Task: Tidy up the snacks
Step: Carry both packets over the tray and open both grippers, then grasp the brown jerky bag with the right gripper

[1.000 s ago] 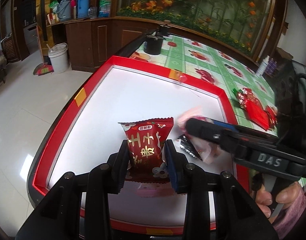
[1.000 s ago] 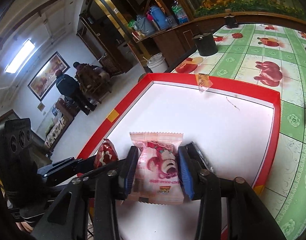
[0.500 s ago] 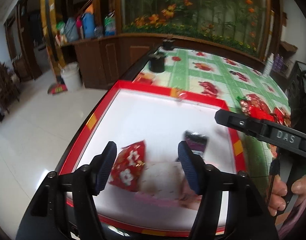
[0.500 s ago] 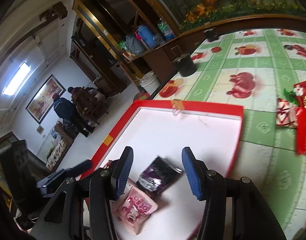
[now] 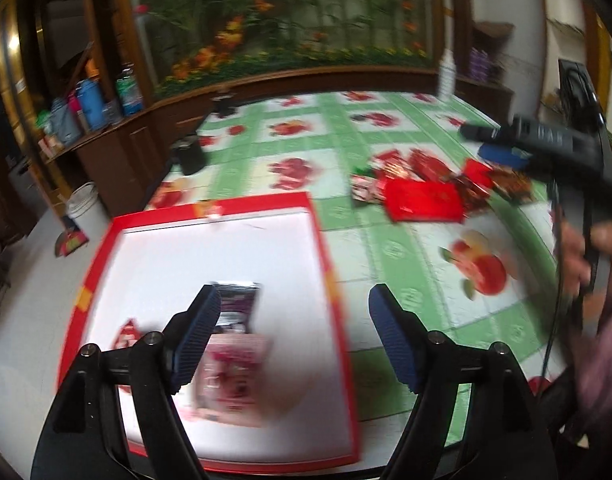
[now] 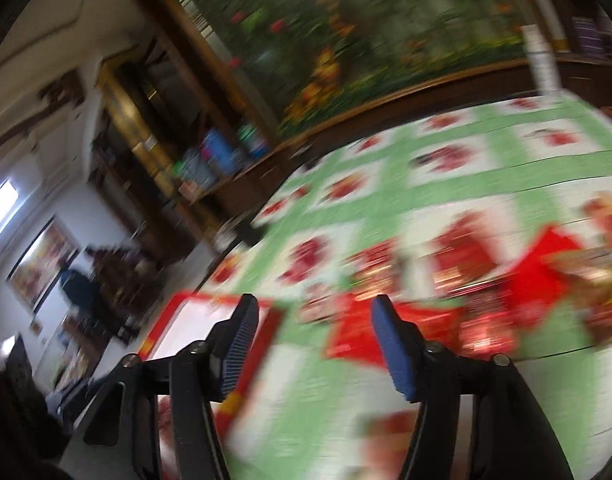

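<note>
A red-rimmed white tray [image 5: 326, 248] lies on the green fruit-print table. In it lie a pink snack packet [image 5: 234, 380], a dark purple packet [image 5: 238, 304] and a red packet [image 5: 126, 330]. My left gripper [image 5: 294, 320] is open and empty above the tray's right part. A pile of red snack packets [image 5: 422, 196] lies on the table to the right. My right gripper [image 6: 314, 332] is open and empty, above the table between the tray corner [image 6: 178, 308] and the pile [image 6: 486, 300]; it also shows in the left wrist view [image 5: 538, 140]. The right wrist view is blurred.
A black cup [image 5: 192, 156] stands on the table beyond the tray. A white bottle [image 5: 446, 72] stands at the table's far edge. Wooden cabinets with bottles [image 5: 94, 108] and a white bucket [image 5: 84, 204] are left of the table.
Both grippers let go of their packets, red and pink, into the tray, opened, and swung right towards the pile of snacks. Both views are now motion-blurred.
</note>
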